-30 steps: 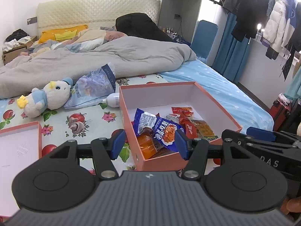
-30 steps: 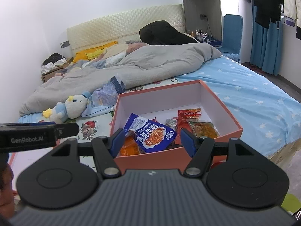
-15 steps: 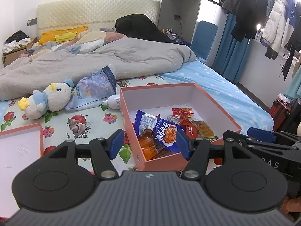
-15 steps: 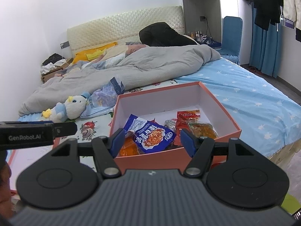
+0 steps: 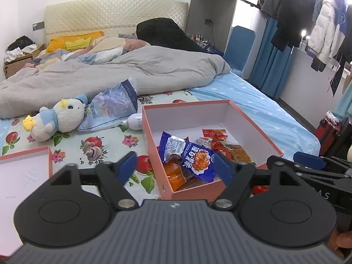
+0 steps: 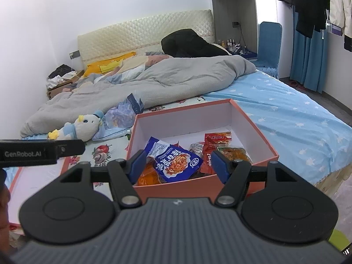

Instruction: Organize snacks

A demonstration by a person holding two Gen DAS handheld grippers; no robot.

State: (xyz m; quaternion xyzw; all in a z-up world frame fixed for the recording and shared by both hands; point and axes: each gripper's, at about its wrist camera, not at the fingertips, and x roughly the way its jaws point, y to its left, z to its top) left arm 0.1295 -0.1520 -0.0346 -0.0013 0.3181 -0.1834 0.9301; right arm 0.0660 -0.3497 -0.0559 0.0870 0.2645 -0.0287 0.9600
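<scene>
The blue snack packet [image 5: 193, 160] is seen lying atop the pile in the near corner of the orange box [image 5: 250, 118] on the bed, long axis slanting toward the far left corner. It is framed just ahead of and below both grippers, about equally near each. The left gripper [image 5: 176, 167] is being spread wider with nothing held, and the right gripper [image 6: 178, 165] is held parted and empty.

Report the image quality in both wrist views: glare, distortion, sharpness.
Left wrist view: blown-out glare at the top right above the hanging white puffer jacket; fisheye bending curves the grey wardrobe edge; the open orange cardboard box and blue noodle snack packet are sharp. Right wrist view: even, soft light, no glare; corners vignette dark; blue curtain bows; packet print is legible.
</scene>
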